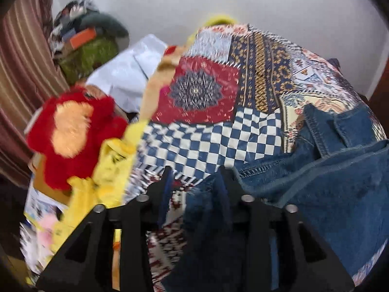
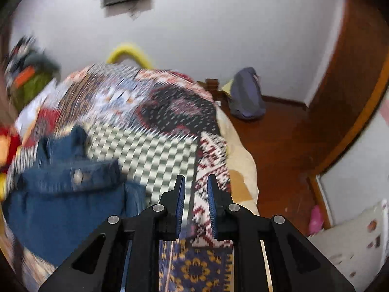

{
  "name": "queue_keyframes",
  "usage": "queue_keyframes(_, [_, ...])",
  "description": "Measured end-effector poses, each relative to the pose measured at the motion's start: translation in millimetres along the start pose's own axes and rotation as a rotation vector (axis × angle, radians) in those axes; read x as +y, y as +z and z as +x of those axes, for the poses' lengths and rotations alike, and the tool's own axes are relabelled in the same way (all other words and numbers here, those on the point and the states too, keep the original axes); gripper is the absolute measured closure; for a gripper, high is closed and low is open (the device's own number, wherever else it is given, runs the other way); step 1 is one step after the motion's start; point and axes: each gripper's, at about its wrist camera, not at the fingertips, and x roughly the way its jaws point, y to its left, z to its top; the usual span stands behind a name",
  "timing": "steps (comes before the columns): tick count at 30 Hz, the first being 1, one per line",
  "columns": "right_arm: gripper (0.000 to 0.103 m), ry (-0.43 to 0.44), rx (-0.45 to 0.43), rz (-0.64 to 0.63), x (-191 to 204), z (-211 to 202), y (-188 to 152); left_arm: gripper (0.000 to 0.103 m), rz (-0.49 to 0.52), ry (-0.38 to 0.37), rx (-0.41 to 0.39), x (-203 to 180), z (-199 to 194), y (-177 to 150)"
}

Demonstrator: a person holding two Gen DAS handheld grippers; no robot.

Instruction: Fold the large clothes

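Note:
A blue denim jacket [image 1: 323, 177] lies bunched on a patchwork bedspread [image 1: 218, 131]. My left gripper [image 1: 197, 177] is open just above the bedspread. The jacket's edge reaches between its fingers and covers the right finger's inner side. In the right wrist view the jacket [image 2: 63, 202] lies at the lower left with a metal button showing. My right gripper [image 2: 195, 185] is open and empty above the bedspread [image 2: 150, 150], to the right of the jacket. Both views are blurred by motion.
Red and yellow plush toys [image 1: 73, 133] and a pile of clothes [image 1: 90, 41] lie along the bed's left side by a striped curtain [image 1: 22, 77]. Right of the bed is wooden floor [image 2: 287, 136] with a grey bag [image 2: 245, 95] by the wall.

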Motion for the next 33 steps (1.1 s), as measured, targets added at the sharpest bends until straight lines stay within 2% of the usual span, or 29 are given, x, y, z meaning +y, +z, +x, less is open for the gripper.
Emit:
queue_keyframes(1, [0.089, 0.013, 0.005, -0.030, 9, -1, -5, 0.048, 0.019, 0.003, -0.004, 2, -5, 0])
queue_keyframes(3, [0.089, 0.046, 0.020, -0.062, 25, 1, -13, 0.041, 0.087, 0.028, -0.032, 1, -22, -5])
queue_keyframes(4, [0.089, 0.076, 0.030, -0.078, 36, 2, -16, 0.034, 0.110, 0.030, -0.036, 0, -27, -8])
queue_keyframes(7, [0.089, 0.165, 0.050, -0.113, 68, 8, -26, 0.015, 0.187, 0.000, -0.035, -9, -38, -22])
queue_keyframes(9, [0.089, 0.211, 0.065, -0.157, 96, 13, -33, 0.011, 0.220, -0.024, -0.021, -17, -37, -32])
queue_keyframes(12, [0.089, 0.256, 0.093, -0.213, 132, 21, -40, 0.011, 0.234, -0.057, 0.037, -30, -15, -41])
queue_keyframes(15, [0.089, 0.296, 0.120, -0.245, 160, 31, -43, 0.011, 0.228, -0.048, 0.095, -40, 13, -45])
queue_keyframes(19, [0.089, 0.366, 0.181, -0.255, 186, 52, -39, 0.011, 0.162, -0.049, 0.146, -42, 52, -35])
queue_keyframes(23, [0.089, 0.338, 0.214, -0.272, 204, 82, -28, 0.010, 0.106, -0.021, 0.159, -32, 80, -14])
queue_keyframes(26, [0.089, 0.303, 0.189, -0.226, 201, 99, -13, 0.008, 0.043, -0.031, 0.156, -20, 91, -1])
queue_keyframes(28, [0.089, 0.297, 0.168, -0.151, 189, 110, -1, 0.007, 0.004, 0.012, 0.128, -10, 93, 7])
queue_keyframes(30, [0.090, 0.350, 0.171, -0.051, 175, 122, 8, 0.004, -0.015, 0.055, 0.115, -2, 97, 12])
queue_keyframes(33, [0.090, 0.391, 0.177, 0.045, 164, 129, 13, 0.004, -0.019, 0.052, 0.106, 2, 95, 12])
